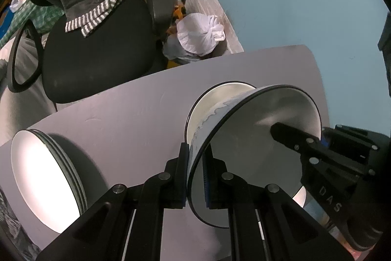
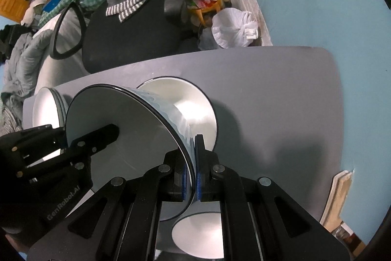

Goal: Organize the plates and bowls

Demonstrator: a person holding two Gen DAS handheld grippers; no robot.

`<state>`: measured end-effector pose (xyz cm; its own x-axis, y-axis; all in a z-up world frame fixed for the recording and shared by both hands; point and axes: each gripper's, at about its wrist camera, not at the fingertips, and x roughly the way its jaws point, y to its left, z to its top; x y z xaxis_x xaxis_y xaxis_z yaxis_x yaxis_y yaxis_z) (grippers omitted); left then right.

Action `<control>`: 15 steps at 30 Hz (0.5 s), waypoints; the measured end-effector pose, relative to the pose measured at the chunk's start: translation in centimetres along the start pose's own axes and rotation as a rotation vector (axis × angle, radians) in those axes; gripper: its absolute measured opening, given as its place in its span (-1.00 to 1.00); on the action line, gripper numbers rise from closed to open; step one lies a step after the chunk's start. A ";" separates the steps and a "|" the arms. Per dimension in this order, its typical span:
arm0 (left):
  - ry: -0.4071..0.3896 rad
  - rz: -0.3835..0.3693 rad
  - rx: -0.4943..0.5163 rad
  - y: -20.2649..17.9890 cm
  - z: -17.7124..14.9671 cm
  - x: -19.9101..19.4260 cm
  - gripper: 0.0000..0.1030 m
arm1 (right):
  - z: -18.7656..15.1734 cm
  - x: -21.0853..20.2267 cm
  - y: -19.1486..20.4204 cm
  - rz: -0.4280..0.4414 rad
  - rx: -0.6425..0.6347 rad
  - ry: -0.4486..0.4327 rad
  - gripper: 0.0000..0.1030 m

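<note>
A bowl [image 1: 256, 138] with a dark rim, white inside and blue wave pattern outside hangs tilted above the grey table [image 1: 122, 114]. My left gripper [image 1: 196, 151] is shut on its near rim. My right gripper [image 1: 303, 136] is shut on the opposite rim, one finger inside. In the right wrist view the same bowl [image 2: 136, 133] is pinched by my right gripper [image 2: 194, 151], with my left gripper [image 2: 78, 136] across it. A white bowl [image 1: 220, 99] sits on the table right under the held one, also visible as the lower bowl [image 2: 195, 102]. Stacked plates [image 1: 44, 177] lie to the left.
A black office chair [image 1: 97, 53] draped with a grey garment stands past the table's far edge, beside a white plastic bag [image 1: 200, 33]. Another white dish [image 2: 198, 234] lies on the table [image 2: 268, 102] under my right gripper. A wooden piece [image 2: 339, 195] lies off the right edge.
</note>
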<state>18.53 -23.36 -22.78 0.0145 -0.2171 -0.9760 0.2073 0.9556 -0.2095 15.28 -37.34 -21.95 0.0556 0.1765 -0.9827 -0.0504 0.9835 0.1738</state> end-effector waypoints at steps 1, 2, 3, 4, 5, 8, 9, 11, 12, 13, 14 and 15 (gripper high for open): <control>0.004 0.005 0.004 -0.2 0.1 0.2 -0.82 | 0.2 0.1 -0.2 0.001 0.002 0.004 -0.89; 0.006 0.008 0.008 -0.3 0.1 0.3 -0.82 | 0.3 0.2 -0.3 0.001 0.003 0.007 -0.89; 0.008 0.012 0.010 -0.4 0.1 0.3 -0.82 | 0.3 0.3 -0.4 0.001 0.003 0.009 -0.89; 0.012 0.016 0.013 -0.5 0.2 0.5 -0.82 | 0.4 0.4 -0.5 0.002 0.002 0.014 -0.89; 0.015 0.017 0.013 -0.5 0.2 0.6 -0.82 | 0.5 0.5 -0.6 0.003 0.002 0.017 -0.89; 0.021 0.024 0.018 -0.7 0.3 0.8 -0.82 | 0.7 0.8 -0.9 0.005 0.000 0.034 -0.89; 0.021 0.029 0.021 -0.7 0.3 0.9 -0.82 | 0.8 0.9 -0.9 0.004 -0.002 0.036 -0.89; 0.015 0.042 0.025 -0.8 0.3 1.0 -0.82 | 0.8 1.0 -0.9 0.000 -0.006 0.043 -0.89; 0.015 0.049 0.029 -0.9 0.4 1.0 -0.82 | 0.9 1.2 -0.9 -0.002 -0.008 0.048 -0.89; 0.011 0.054 0.031 -0.9 0.5 1.0 -0.82 | 1.0 1.3 -0.9 -0.002 -0.007 0.051 -0.89; 0.011 0.056 0.031 -0.9 0.6 1.0 -0.82 | 1.1 1.3 -0.9 -0.003 -0.007 0.052 -0.89; 0.012 0.058 0.031 -0.9 0.7 1.1 -0.82 | 1.1 1.3 -0.9 -0.005 -0.008 0.053 -0.89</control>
<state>19.09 -24.60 -23.62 0.0151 -0.1592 -0.9871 0.2368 0.9597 -0.1512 16.51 -37.92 -23.34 0.0035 0.1686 -0.9857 -0.0585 0.9840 0.1681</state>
